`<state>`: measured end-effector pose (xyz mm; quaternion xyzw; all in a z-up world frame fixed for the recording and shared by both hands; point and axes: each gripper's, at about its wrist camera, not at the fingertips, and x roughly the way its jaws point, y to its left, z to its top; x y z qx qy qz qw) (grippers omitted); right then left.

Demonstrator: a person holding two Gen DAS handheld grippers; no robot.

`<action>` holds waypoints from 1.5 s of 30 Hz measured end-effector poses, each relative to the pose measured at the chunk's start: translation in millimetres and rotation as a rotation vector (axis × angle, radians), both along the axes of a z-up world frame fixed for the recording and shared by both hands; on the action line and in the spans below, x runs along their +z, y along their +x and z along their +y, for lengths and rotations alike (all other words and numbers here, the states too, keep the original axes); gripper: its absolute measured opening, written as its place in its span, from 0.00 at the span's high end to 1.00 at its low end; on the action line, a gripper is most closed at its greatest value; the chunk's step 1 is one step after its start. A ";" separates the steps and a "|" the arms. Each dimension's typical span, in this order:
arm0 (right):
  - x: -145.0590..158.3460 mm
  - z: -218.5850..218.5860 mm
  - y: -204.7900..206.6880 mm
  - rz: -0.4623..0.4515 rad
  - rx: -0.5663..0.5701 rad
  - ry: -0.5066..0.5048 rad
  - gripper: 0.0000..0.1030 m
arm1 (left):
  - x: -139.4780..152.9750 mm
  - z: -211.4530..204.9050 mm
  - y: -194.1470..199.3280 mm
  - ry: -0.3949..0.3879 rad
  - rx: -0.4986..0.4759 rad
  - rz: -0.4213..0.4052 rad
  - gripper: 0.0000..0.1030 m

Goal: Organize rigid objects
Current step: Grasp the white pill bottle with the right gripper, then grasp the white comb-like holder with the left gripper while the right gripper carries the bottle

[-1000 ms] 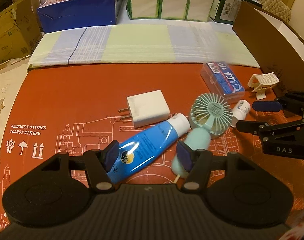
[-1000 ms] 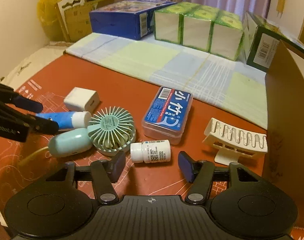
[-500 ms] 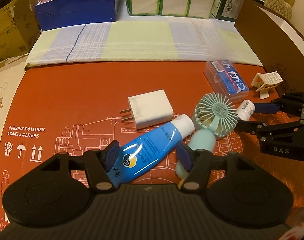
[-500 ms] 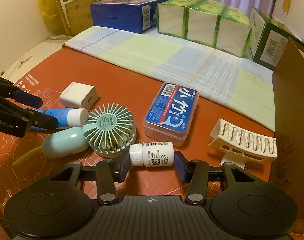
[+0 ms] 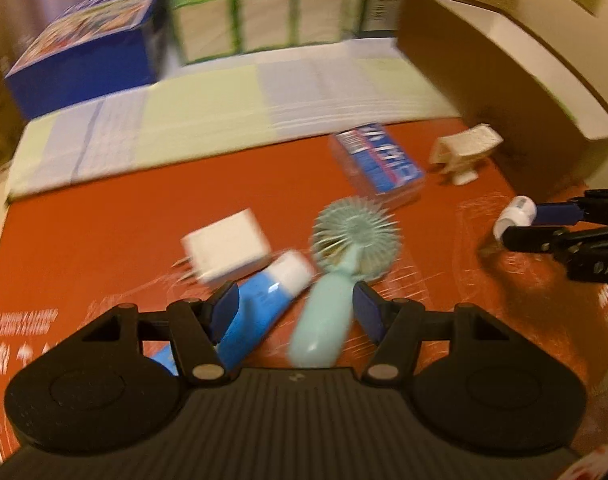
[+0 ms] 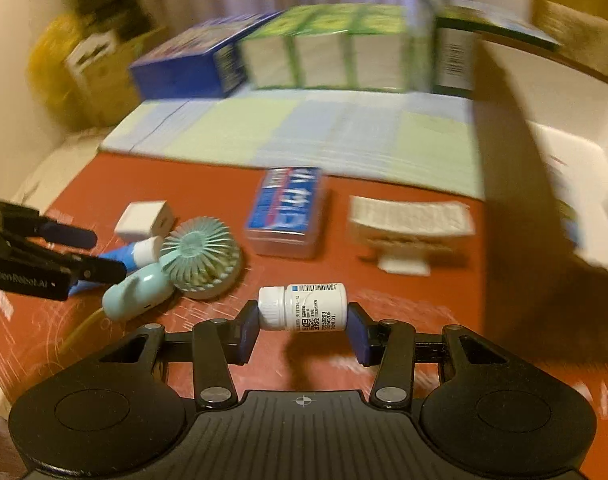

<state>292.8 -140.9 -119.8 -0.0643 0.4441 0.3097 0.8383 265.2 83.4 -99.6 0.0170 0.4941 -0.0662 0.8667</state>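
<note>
White pill bottle [image 6: 304,307] lies sideways between the fingers of the right gripper [image 6: 303,327], long axis running left to right across the view, white cap pointing left and base pointing right. Both blue pads press on its two ends, so the claw is narrowed and gripping it. A dark shadow on the red mat [image 6: 384,292] below suggests the bottle is lifted clear, though motion blur makes that uncertain. In the left wrist view the same bottle [image 5: 518,216] shows at the far right edge, pinched in the right gripper's black fingers.

Left gripper [image 5: 295,312] hovers with its claw at a middling width, holding nothing. Between its blue pads, lower down on the mat, lie a blue tube [image 5: 259,308] with a white cap pointing far and right, and the handle of a mint handheld fan [image 5: 356,240], whose round grille sits farther away.

Just left of the fan rests a white plug adapter [image 5: 225,246]. Far and right of the fan sits a clear lidded box [image 6: 287,212] with a blue label; its contents cannot be made out. Right of it stands a cream hair claw clip [image 6: 410,224]. A brown cardboard wall [image 6: 504,184] rises along the right. Beyond the mat lies a checked cloth [image 6: 304,132], then a blue carton [image 6: 183,68] and green-and-white packs [image 6: 324,56].
</note>
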 end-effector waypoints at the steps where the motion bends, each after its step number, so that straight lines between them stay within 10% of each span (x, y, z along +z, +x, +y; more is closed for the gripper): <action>1: 4.4 -10.5 -2.3 0.002 -0.036 0.009 0.58 | 1.6 -6.6 2.7 0.000 -0.025 -0.005 0.42; 28: 63.2 -248.8 -49.3 -0.034 -0.803 0.046 0.58 | -17.5 -162.7 117.4 0.095 -0.688 -0.109 0.42; 45: 57.6 -270.0 -35.9 -0.005 -0.810 0.031 0.58 | -37.1 -168.8 134.2 0.112 -0.663 -0.042 0.77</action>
